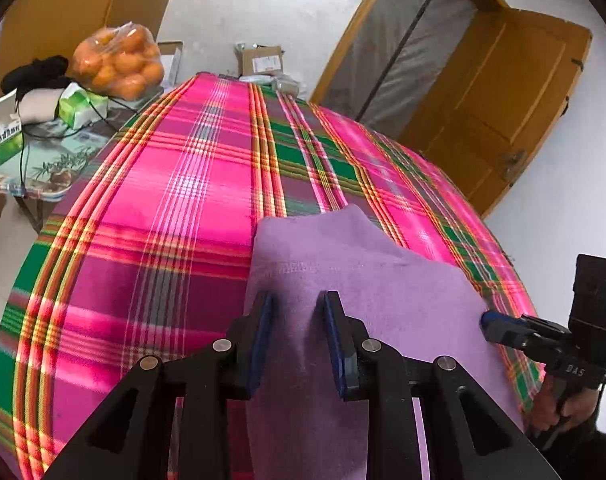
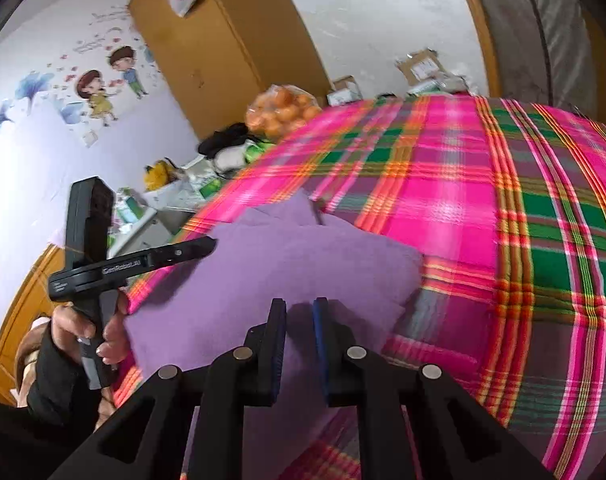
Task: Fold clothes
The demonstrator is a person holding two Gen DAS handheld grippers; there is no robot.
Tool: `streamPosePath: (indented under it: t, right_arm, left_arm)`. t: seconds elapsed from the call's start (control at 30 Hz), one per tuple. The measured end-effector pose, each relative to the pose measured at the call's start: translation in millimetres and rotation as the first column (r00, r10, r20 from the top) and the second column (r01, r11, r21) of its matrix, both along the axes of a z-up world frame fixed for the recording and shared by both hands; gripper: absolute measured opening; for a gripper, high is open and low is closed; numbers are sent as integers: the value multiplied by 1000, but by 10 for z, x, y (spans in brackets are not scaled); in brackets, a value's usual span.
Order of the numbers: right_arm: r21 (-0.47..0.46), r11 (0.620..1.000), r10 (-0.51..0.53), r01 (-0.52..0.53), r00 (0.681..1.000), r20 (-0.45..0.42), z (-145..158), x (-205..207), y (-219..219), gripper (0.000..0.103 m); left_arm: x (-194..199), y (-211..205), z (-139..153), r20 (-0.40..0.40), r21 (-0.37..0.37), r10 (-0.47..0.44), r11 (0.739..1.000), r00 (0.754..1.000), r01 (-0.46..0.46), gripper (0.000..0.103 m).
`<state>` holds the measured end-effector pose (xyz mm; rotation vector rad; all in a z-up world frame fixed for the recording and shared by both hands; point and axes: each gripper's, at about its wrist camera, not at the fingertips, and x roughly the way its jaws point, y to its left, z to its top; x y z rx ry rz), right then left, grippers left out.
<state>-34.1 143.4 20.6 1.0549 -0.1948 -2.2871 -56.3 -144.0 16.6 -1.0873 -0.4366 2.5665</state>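
Room: white walls, with cartoon wall stickers (image 2: 99, 92) on the wall beyond the side table; a wooden door (image 1: 499, 112) stands open past the far right corner of the bed.
Surface: a bed under a plaid cover (image 1: 163, 208) of pink, green and orange stripes; it fills most of both views.
Side table (image 1: 43, 160): against the bed's left edge, bearing a clear bag of oranges (image 1: 119, 62), green-and-white cartons (image 1: 5, 136) and a dark bundle of cloth.
Far end of bed: cardboard parcels (image 1: 263, 60) lie along the wall.
Garment: a purple garment (image 1: 383, 280), soft and fleecy, lies on the near part of the bed, partly folded into layers, its far edge rising to a point.
Left gripper (image 1: 297, 308): jaws part-closed, pinching a raised ridge of the purple cloth at the garment's near left edge.
Right gripper (image 2: 299, 312): jaws narrowly set, clamped on a fold of the same cloth at its near right edge.
Hand (image 2: 87, 332): a black-sleeved hand grasps the left tool's handle, beside the bed's near edge.
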Motion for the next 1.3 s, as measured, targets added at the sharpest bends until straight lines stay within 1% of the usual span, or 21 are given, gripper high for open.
streamPosePath:
  t: [0.1,0.17,0.3,0.37,0.43,0.5,0.57,0.67,0.73,0.83,0.93,1.0,1.13,1.2,1.3]
  right_arm:
    - [-18,1000,-13,14,1000,17,-10,-52,41,11]
    - [-18,1000,-16,16,1000,4,27,-46,29,11]
    - [-22,999,-31,31,999,-17,73,-126,21,12]
    - [-13,998,-61,61,998,-10,52,-209,29,12]
    - [-8,997,-82,82,996,21,-17,-294,53,12]
    - [-11,995,-96,97,994,47,-68,-352,75,12]
    - [-10,995,-94,94,995,36,-35,-307,82,12]
    - [-26,998,-51,51,999,5,32,-156,77,16]
    - [-34,999,-5,5,1000,-9,52,-20,64,16]
    - [-36,997,71,-72,997,-29,64,219,22,16]
    - [-23,991,131,-132,990,-46,72,422,-65,16]
    - [-4,986,164,-164,985,-59,72,528,-130,16]
    - [29,980,200,-198,976,-83,79,666,-194,17]
    - [40,978,205,-202,975,-83,56,702,-198,18]
    - [56,977,210,-205,973,-94,22,740,-179,18]
  left_arm:
    - [14,-56,1,0,24,-1,1000,1000,1,26]
    - [51,-114,22,-6,54,7,999,1000,-6,26]
    - [99,-155,90,-42,80,21,997,999,-18,26]
    - [56,-124,65,-32,75,19,997,999,-16,26]
    - [-3,-75,8,-4,55,10,998,1000,-10,26]
    - [-22,-50,-3,5,40,8,999,1000,-8,26]
    - [24,-61,1,0,43,13,999,1000,-13,26]
    - [148,-97,15,-16,55,26,998,1000,-25,26]
    - [301,-117,18,-33,54,35,998,999,-34,26]
    - [546,-169,3,-45,73,49,996,998,-45,26]
    - [770,-210,-15,-54,94,63,994,997,-58,26]
    - [905,-222,-19,-65,95,71,993,995,-65,26]
    - [1107,-242,-26,-81,109,78,992,994,-69,26]
    - [1133,-217,-70,-71,112,70,992,995,-62,26]
    - [1123,-166,-156,-56,96,65,994,996,-59,26]
